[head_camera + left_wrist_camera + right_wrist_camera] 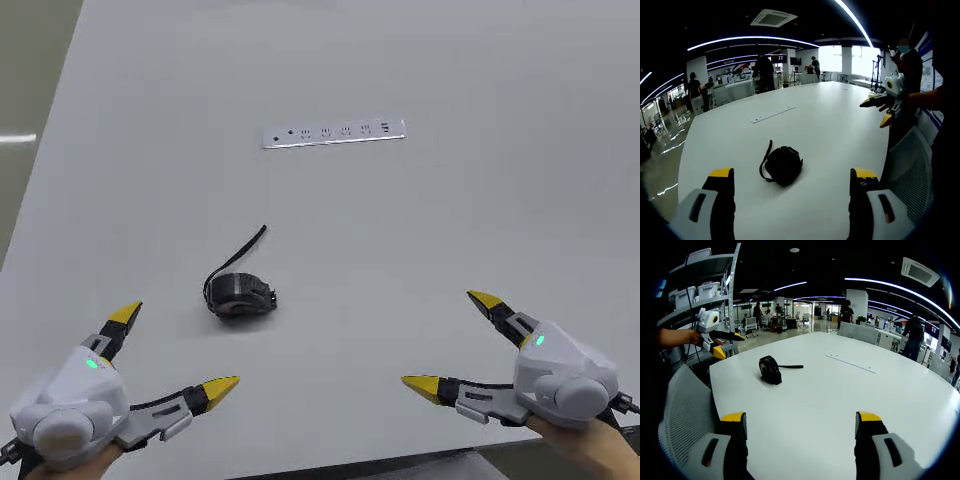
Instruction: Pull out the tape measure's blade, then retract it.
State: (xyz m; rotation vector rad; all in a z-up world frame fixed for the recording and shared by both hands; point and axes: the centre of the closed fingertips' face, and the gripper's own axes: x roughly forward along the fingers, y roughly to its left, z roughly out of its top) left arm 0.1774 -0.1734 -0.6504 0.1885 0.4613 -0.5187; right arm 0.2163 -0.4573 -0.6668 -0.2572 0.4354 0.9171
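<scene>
1. Evidently nothing of the task is done yet: the tape measure [240,294] lies untouched on the white table [450,220], and no blade is drawn out of it. Both the pull and the retraction are left to do.
2. At the near left edge, the left gripper [175,350] hovers low over the table with its jaws spread wide and nothing between them. It is angled inward, with its yellow tips aimed toward the table's middle.
3. Just ahead of that gripper and slightly to its right sits the tape measure, a dark round case. Its black wrist strap [243,248] trails away toward the far side. In the left gripper view the case lies straight ahead, between the two jaws' lines and well short of touching either. The blade's hook is too small to make out, so which side it faces is probably best left open.
4. At the near right, the right gripper [452,342] mirrors the left: wide open, empty, tilted inward, and well apart from the case.
5. Farther back lies a white power strip [334,132].
</scene>
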